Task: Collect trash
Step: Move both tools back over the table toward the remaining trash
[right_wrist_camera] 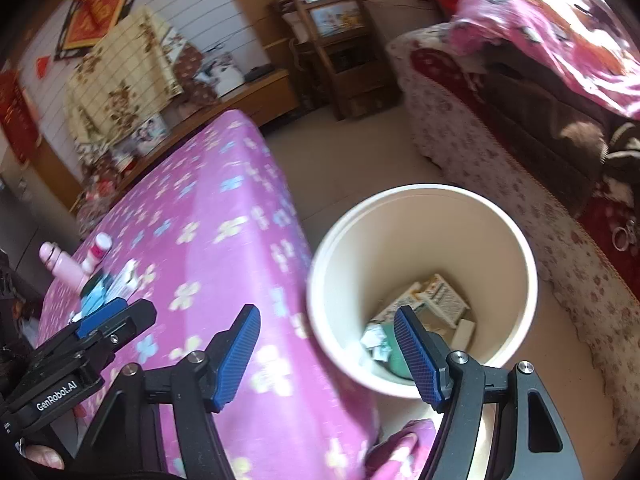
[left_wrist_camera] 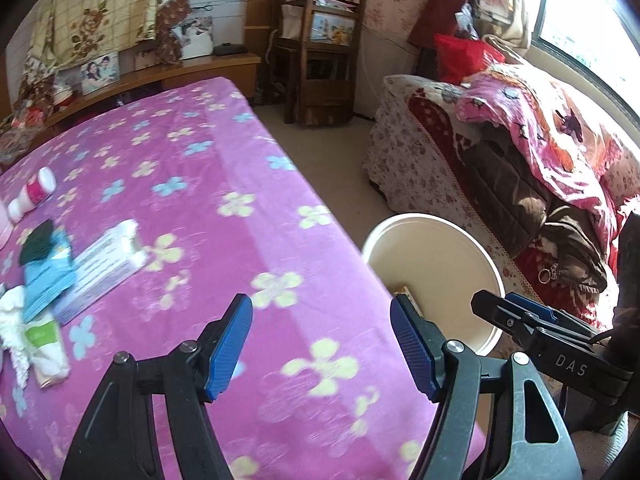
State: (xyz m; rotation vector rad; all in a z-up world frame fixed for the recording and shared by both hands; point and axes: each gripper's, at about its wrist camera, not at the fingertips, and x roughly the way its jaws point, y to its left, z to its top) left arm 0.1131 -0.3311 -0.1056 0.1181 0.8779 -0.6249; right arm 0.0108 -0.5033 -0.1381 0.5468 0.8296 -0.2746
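Observation:
A cream bin stands on the floor beside the pink flowered bed; boxes and crumpled paper lie in its bottom. My right gripper is open and empty, over the bed's edge and the bin's near rim. My left gripper is open and empty above the bed. On the bed at left lie a white box, a blue packet, a green-and-white packet, white tissue and a red-and-white bottle. The bin shows right of the bed.
A sofa with pink and brown covers stands right of the bin. A wooden shelf is at the back. A pink bottle lies by the trash. My right gripper also shows in the left wrist view.

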